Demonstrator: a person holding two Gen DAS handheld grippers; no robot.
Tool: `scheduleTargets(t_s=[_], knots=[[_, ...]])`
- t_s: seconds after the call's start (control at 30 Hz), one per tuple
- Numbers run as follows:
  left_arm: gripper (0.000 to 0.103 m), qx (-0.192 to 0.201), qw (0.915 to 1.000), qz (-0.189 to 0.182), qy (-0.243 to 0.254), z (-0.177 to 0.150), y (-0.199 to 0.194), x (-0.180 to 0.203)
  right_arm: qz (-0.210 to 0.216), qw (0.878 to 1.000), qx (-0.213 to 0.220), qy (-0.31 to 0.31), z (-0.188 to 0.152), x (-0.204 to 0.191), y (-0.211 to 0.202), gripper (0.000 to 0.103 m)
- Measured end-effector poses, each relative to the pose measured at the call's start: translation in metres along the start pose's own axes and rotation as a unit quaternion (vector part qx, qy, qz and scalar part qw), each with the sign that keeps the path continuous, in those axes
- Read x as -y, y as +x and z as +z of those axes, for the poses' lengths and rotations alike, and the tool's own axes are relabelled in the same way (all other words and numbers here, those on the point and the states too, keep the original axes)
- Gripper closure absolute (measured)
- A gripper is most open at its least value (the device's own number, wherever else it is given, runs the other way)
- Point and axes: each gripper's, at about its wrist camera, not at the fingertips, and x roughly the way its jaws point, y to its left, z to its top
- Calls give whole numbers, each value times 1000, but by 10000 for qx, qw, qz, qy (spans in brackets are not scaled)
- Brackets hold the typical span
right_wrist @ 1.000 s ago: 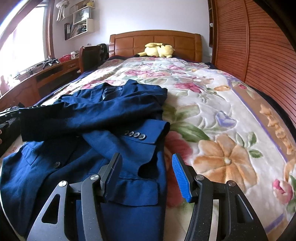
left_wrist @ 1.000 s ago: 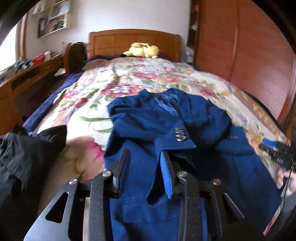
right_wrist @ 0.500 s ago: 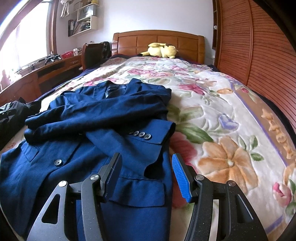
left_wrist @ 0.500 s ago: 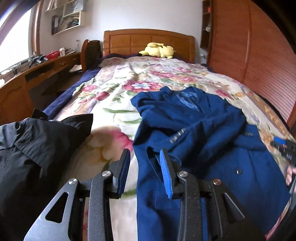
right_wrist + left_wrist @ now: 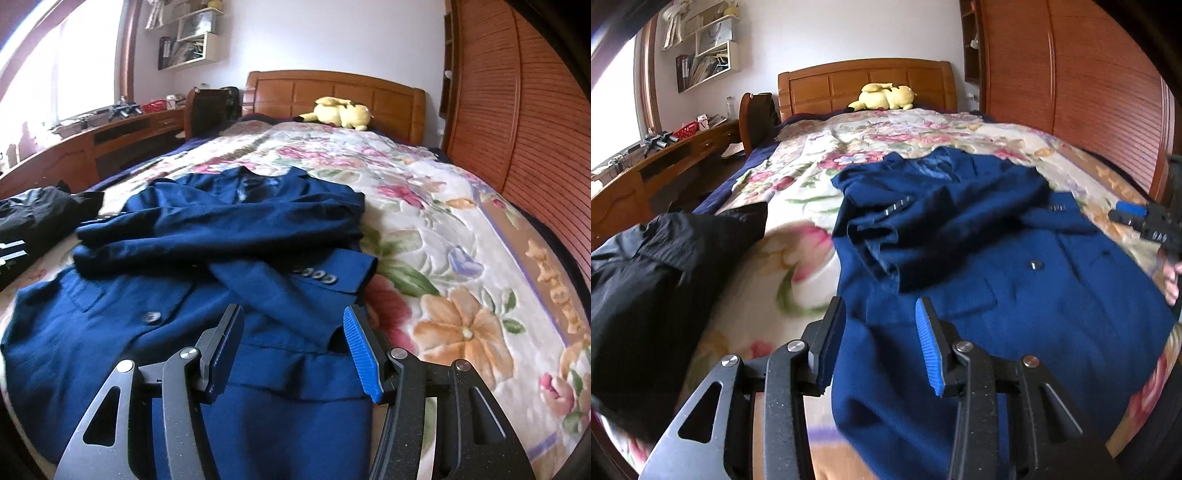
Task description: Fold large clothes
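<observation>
Left wrist view: blue jacket [image 5: 1015,266] lies flat on floral bedspread [image 5: 798,258], sleeves folded across, just ahead of & under left gripper [image 5: 879,339]; jaws opening, nothing btwn them. Right gripper [image 5: 291,347] over jacket's hem edge, jaws opening too, gripping nothing.

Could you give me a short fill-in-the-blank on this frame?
1. The jacket spread on the bed is ____ in colour.
2. Both of its sleeves lie folded ____ its front.
3. The soft toy by the headboard is ____.
4. The black garment lies on the jacket's ____ in the left wrist view.

Missing words: blue; across; yellow; left
</observation>
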Motion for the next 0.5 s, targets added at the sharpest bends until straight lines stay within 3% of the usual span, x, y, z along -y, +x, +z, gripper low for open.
scheduleTargets(t_s=[0.17,0.5], knots=[[62,-117,9999,102,61,-28,-10,2,114,9999,111,61,-15,-13,-32,33],[62,-186,9998,-12,45,-68,-44,2,-256,9995,45,-194,-52,-26,-88,32]])
